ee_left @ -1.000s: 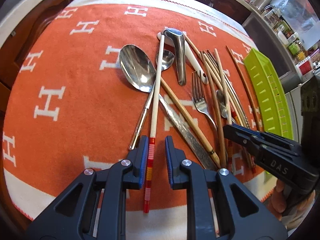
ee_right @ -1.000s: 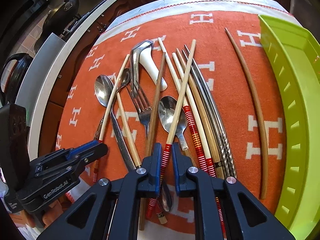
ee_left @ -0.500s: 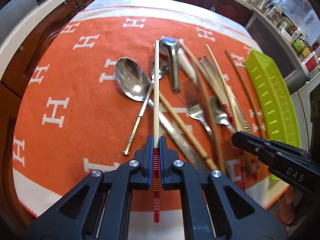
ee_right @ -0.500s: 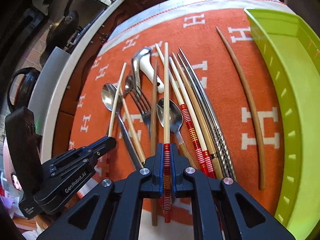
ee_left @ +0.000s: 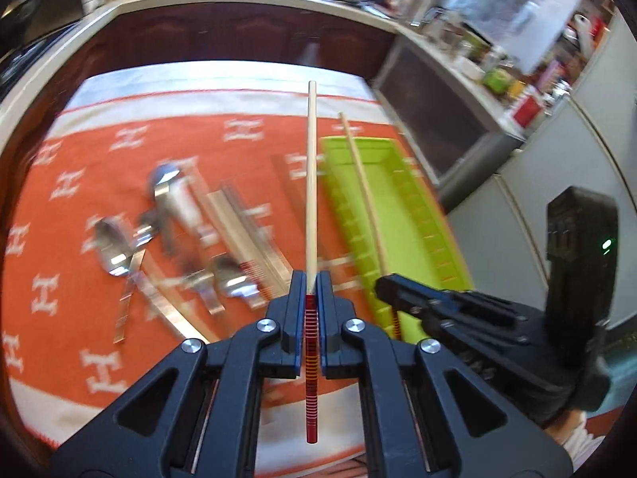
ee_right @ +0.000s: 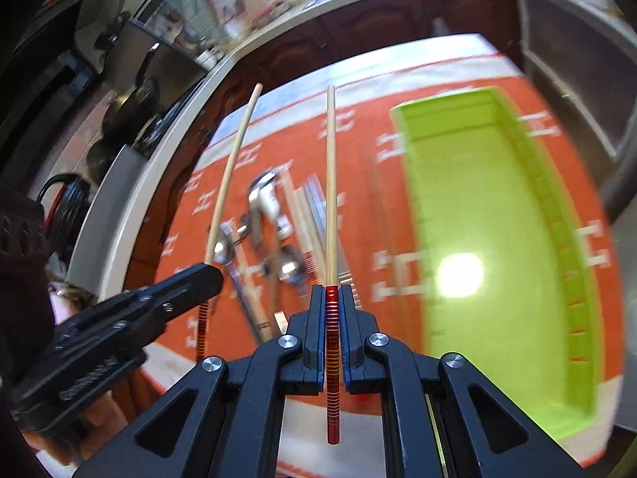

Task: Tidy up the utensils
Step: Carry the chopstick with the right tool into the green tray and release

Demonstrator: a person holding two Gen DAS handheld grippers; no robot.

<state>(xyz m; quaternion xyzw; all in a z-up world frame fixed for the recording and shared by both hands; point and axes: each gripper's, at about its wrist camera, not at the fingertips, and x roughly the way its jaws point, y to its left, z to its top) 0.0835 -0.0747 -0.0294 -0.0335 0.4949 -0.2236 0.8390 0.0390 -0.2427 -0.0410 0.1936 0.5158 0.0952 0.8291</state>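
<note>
My left gripper [ee_left: 311, 283] is shut on a pale chopstick [ee_left: 311, 183] with a red striped handle, held up above the cloth. My right gripper [ee_right: 331, 296] is shut on its matching chopstick [ee_right: 330, 183], also lifted. Each view shows the other gripper: the right gripper [ee_left: 382, 281] with its chopstick [ee_left: 364, 191] over the lime green tray [ee_left: 402, 215], the left gripper [ee_right: 213, 273] with its chopstick [ee_right: 231, 167] at the left. Spoons, a fork and more chopsticks [ee_left: 191, 247] lie blurred on the orange cloth [ee_left: 79, 239]. The lime green tray [ee_right: 489, 207] looks bare inside.
The orange cloth [ee_right: 358, 159] with white H marks covers the table. Dark wooden cabinets [ee_left: 239, 40] and a cluttered counter [ee_left: 477, 63] stand behind. A dark pan [ee_right: 127, 107] sits on a stove at the left. A hand [ee_left: 573, 434] holds the right gripper's grip.
Both grippers closed on a red-handled chopstick each, then lifted them off the cloth. The views have swung toward the green tray, and the remaining utensils lie farther below.
</note>
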